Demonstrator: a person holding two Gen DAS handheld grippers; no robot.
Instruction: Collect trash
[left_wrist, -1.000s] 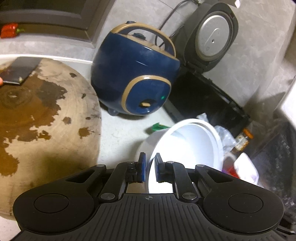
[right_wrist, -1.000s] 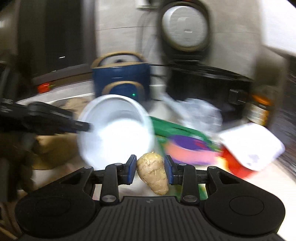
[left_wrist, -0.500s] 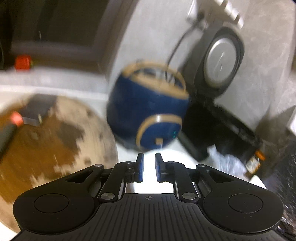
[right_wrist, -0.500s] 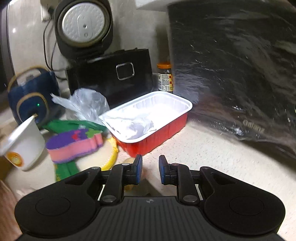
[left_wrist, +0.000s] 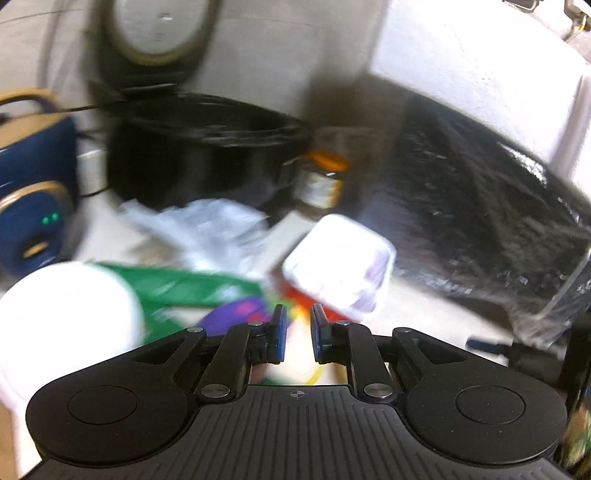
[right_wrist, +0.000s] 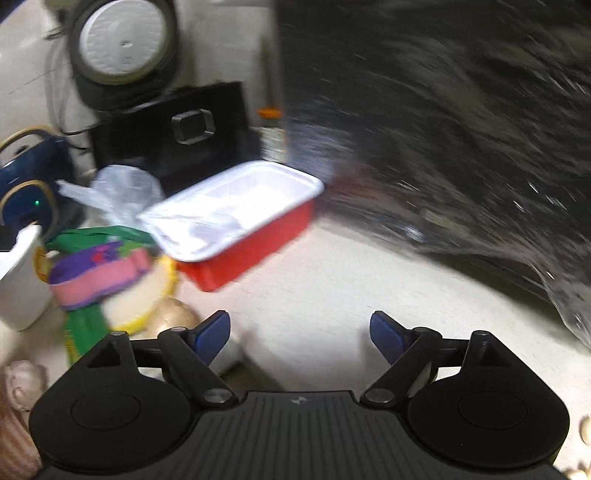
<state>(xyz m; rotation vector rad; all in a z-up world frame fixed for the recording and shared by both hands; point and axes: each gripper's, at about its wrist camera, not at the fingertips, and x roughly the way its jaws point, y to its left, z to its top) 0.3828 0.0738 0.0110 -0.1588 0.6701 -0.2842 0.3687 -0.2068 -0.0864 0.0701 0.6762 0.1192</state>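
The left wrist view is blurred. My left gripper (left_wrist: 297, 332) hovers over the trash pile, its jaws only a narrow gap apart with nothing between them. The white cup (left_wrist: 66, 317) stands free to its left. Ahead lie a green wrapper (left_wrist: 177, 284), a clear plastic bag (left_wrist: 207, 229) and a red tray (left_wrist: 340, 269) with a white inside. My right gripper (right_wrist: 299, 328) is low over bare counter; its jaws are opening and stand wide, with nothing between them. A tan ginger piece (right_wrist: 173, 314) lies just beyond the left finger, beside a pink and purple sponge (right_wrist: 99, 273), with the red tray (right_wrist: 251, 236) further back.
A blue appliance (right_wrist: 22, 184) and a black rice cooker (right_wrist: 170, 136) with its lid up stand at the back. A jar with an orange lid (left_wrist: 321, 181) sits by the wall. A big black film-wrapped box (right_wrist: 461, 129) fills the right side. The white cup (right_wrist: 18, 280) stands at far left.
My left gripper has let go of the white cup's rim and swung right towards the trash pile. My right gripper has dropped the ginger on the counter and opened wide.
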